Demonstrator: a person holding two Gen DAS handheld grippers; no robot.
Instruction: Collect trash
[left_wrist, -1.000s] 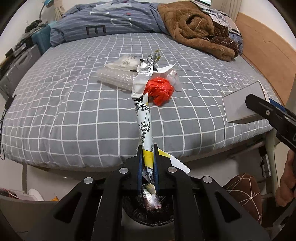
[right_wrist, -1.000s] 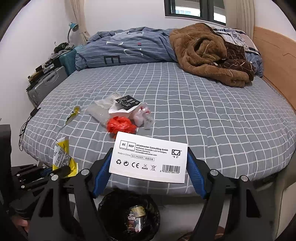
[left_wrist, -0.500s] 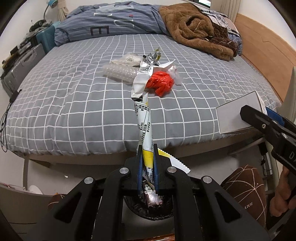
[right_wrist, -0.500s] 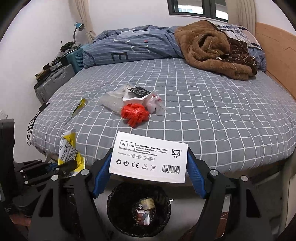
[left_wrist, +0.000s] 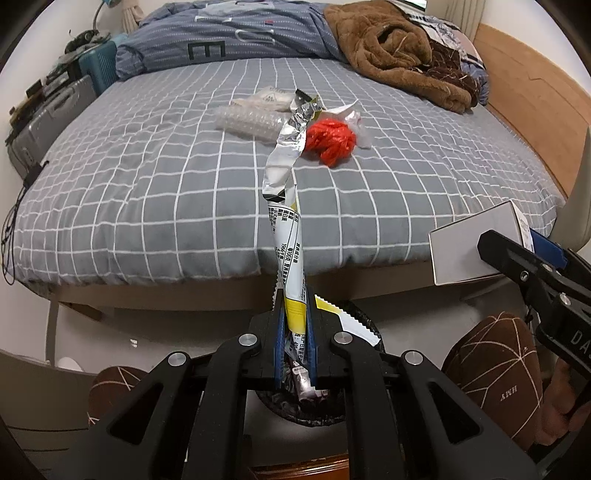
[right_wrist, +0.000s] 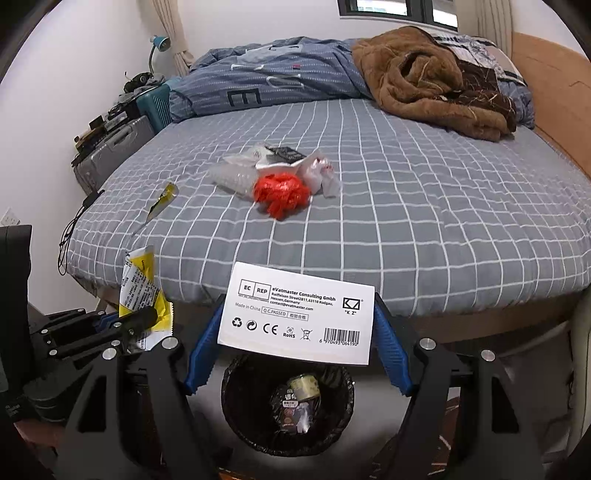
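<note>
Hovering over the black-lined round trash bin (right_wrist: 286, 402) on the floor at the foot of the bed, both grippers are loaded and ready to drop! The left gripper (left_wrist: 294, 325) is pinched almost shut on a long yellow-and-white foil snack wrapper (left_wrist: 288, 240), which sticks up from between the blue pads with its silvery torn end flopping toward the bed; in the right wrist view that same wrapper shows at the lower left, off to the side of the bin's rim. The right gripper (right_wrist: 297, 332) stands wide, its pads clamped on the two ends of a flat white cardboard box (right_wrist: 297, 312) printed with a barcode and recycling marks, and that box sits directly above the bin's opening. Inside the bin, a few scraps of packaging already lie on the liner. Back on the grey checked bed sheet (right_wrist: 424, 206), more trash waits: a crumpled red plastic bag (right_wrist: 282, 194), a clear bubble-wrap piece (right_wrist: 231, 177), white crumpled wrappers (right_wrist: 319, 173) and a small yellow foil scrap (right_wrist: 162, 197) near the left edge. This looks like the deposit step, mid-collection. Next up, I reckon, the right gripper needs to spread its pads so the box falls clean through the rim, while the left gripper wants to slide further over the opening before letting go, since the light wrapper could flutter wide.
</note>
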